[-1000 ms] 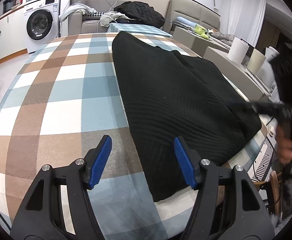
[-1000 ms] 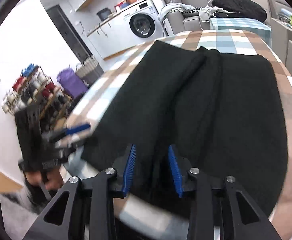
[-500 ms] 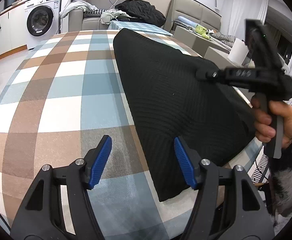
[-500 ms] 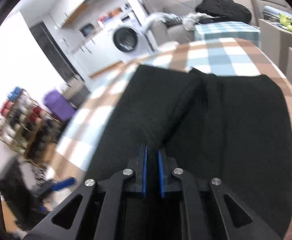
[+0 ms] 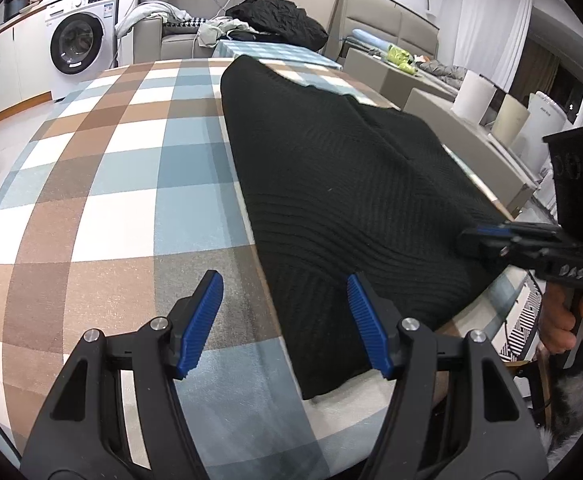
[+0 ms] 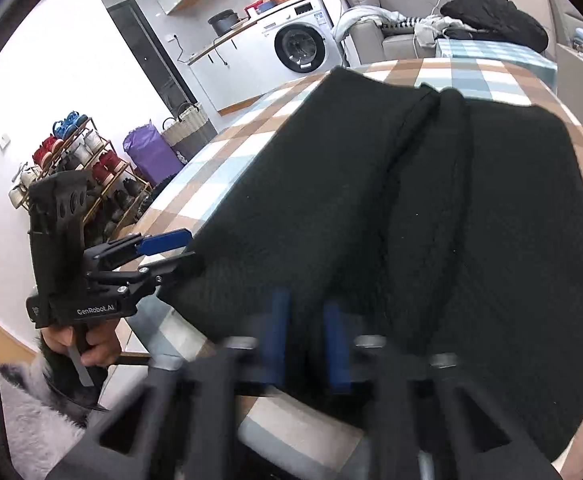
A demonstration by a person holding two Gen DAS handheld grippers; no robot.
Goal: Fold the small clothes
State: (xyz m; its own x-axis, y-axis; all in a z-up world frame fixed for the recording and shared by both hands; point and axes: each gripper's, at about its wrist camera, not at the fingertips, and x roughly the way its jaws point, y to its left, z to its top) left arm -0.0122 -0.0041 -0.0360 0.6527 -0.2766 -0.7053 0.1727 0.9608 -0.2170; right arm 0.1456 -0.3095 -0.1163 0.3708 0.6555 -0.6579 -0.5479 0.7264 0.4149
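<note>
On the table: one black ribbed knit garment lies spread over the blue, brown and white checked cloth of the table. It takes up the right part of the left wrist view, and one soft lengthwise fold runs down it.
Garments counted: one on the table; other clothes are heaped on the sofa behind, too tangled to count.
Grippers counted: two, each with two blue ribbed pads on black arms.
Left gripper: jaws stand wide apart and hold nothing. One pad hangs over bare cloth, the other over the garment's near left corner.
Right gripper: jaws stand narrow on a pinched ridge of the garment at its near edge. They have just eased open slightly, with black fabric filling the gap between the pads.
Hands counted: two, the right hand and the left hand, each wrapped round a gripper handle.
Left wrist view alone: the bare checked stretch of table left of the garment, and the right gripper side-on at the garment's right edge.
Right wrist view alone: one shoe rack, one purple bag, and the left gripper side-on. Its own jaws are blurred.
Both views: one white washing machine against the far wall.
</note>
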